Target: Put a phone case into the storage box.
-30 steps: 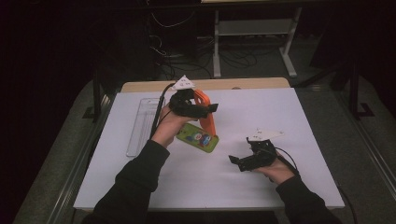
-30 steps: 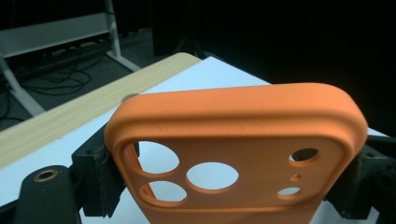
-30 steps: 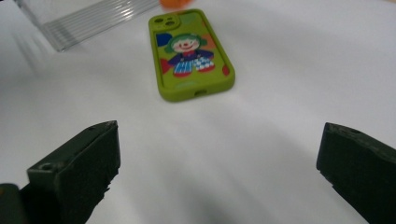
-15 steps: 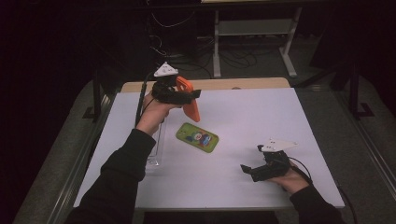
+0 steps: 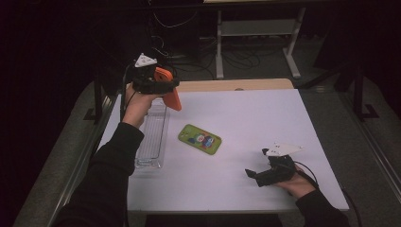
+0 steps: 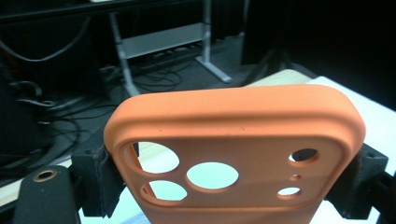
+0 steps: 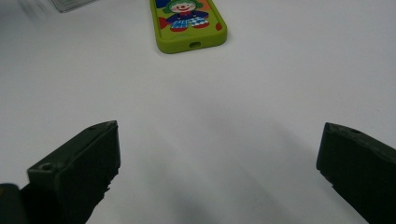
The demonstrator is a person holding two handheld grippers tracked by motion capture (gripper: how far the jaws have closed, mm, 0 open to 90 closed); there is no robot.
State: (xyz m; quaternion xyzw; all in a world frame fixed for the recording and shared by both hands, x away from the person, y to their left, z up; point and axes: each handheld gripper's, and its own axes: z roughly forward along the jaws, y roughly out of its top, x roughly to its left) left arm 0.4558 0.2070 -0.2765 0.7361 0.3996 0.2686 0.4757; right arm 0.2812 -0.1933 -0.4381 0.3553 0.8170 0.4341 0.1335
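My left gripper (image 5: 163, 87) is raised above the table's far left corner and is shut on an orange phone case (image 5: 170, 93). In the left gripper view the orange phone case (image 6: 233, 135) stands between the two pads (image 6: 100, 184), which press on its long edges, camera holes toward me. A green phone case with a clown picture (image 5: 199, 139) lies flat in the middle of the white table (image 5: 265, 118). My right gripper (image 5: 251, 174) rests low near the front right, open and holding nothing. Its jaws point toward the green case (image 7: 189, 21), well short of it.
A clear plastic tray (image 5: 152, 137) lies lengthwise along the table's left side, under my left forearm. Beyond the far edge are a wooden strip (image 5: 236, 85), cables and a metal desk frame (image 5: 255, 28) on a dark floor.
My left hand has carried the orange case from above the green case up and away to the far left. The right hand has drawn back a little toward the front right.
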